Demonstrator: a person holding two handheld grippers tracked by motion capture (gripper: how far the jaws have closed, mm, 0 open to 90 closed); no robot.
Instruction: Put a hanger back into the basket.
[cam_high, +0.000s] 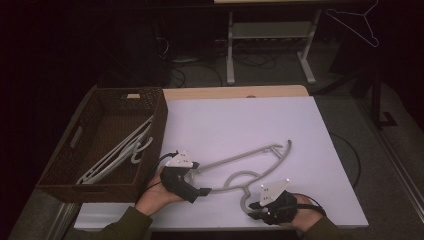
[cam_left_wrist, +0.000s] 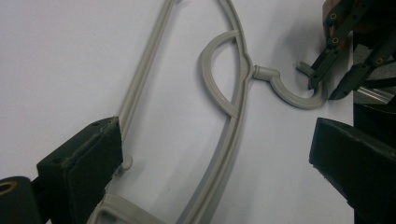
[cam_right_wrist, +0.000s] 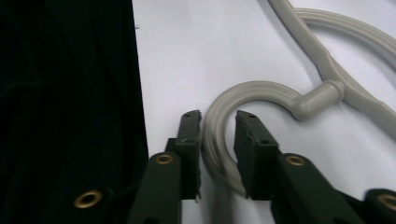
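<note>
One grey plastic hanger (cam_high: 250, 167) lies flat on the white tabletop (cam_high: 240, 120), to the right of the brown wicker basket (cam_high: 60, 172) that sits at the table's left edge. Inside the basket lie more hangers (cam_high: 117, 152), pale ones (two or perhaps three, too overlapped to count surely), slanting from the basket's near left corner toward its far right wall.

Two grippers work on the lone hanger. The left gripper (cam_high: 197, 182), held in the person's left hand (cam_high: 155, 197) just beside the basket's near right corner, is at the hanger's wide end: in the left gripper view its two black jaws stand well apart, one jaw right against the hanger's straight bar (cam_left_wrist: 140, 88) and the other clear of the curved shoulder, so the claw is open and the hanger's end lies between the jaws unpinched.

The right gripper (cam_high: 255, 207), farther from the basket and near the table's front edge, is at the hanger's hook (cam_right_wrist: 224, 121). In the right gripper view its two jaws straddle the hook's curve, the left one against the plastic, the right one with a thin gap showing (I cannot tell whether it truly presses). The left gripper view shows the same two slim jaws at the hook's tip.

One further wire-thin hanger (cam_high: 357, 22) hangs in the dark background, far beyond the basket.
</note>
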